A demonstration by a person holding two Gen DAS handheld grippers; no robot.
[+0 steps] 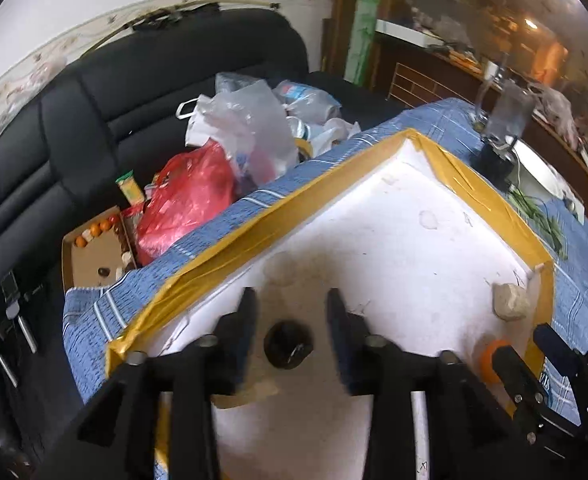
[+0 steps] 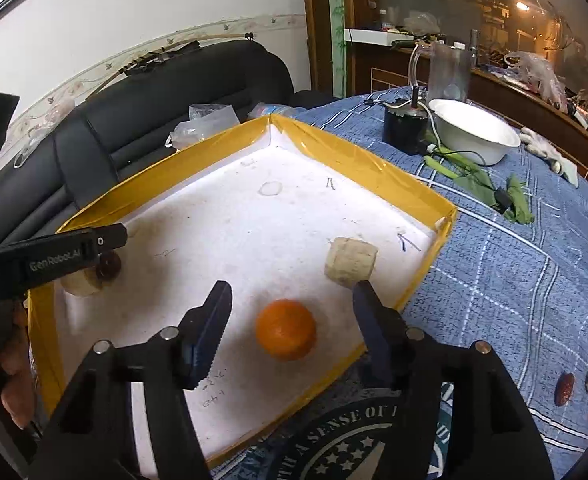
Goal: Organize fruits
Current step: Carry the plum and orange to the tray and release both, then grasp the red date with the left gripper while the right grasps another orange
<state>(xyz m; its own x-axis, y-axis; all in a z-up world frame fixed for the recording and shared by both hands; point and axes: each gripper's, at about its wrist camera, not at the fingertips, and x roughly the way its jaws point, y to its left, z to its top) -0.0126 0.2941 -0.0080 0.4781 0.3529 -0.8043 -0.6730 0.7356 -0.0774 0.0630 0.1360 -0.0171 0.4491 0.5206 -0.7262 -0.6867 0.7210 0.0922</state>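
Note:
A white foam tray with a yellow taped rim point(image 2: 358, 162) lies on the blue cloth. My right gripper point(image 2: 292, 302) is open, its fingers standing either side of an orange point(image 2: 286, 330) without touching it. Just beyond the right finger lies a pale banana chunk point(image 2: 350, 265). My left gripper point(image 1: 292, 310) is open too, held over a small dark round fruit point(image 1: 289, 345) on the tray floor. In the right wrist view one of its fingers point(image 2: 106, 240) hangs over the dark fruit point(image 2: 108, 265) and a banana slice point(image 2: 80, 285).
On the cloth stand a white bowl point(image 2: 474, 136), a black cylinder with wires point(image 2: 404, 128) and green leaves point(image 2: 478, 184). Red dates and cut pieces point(image 2: 566, 388) lie at the right. Beyond the table is a black sofa with plastic bags point(image 1: 190, 196) and a fruit box point(image 1: 94, 252).

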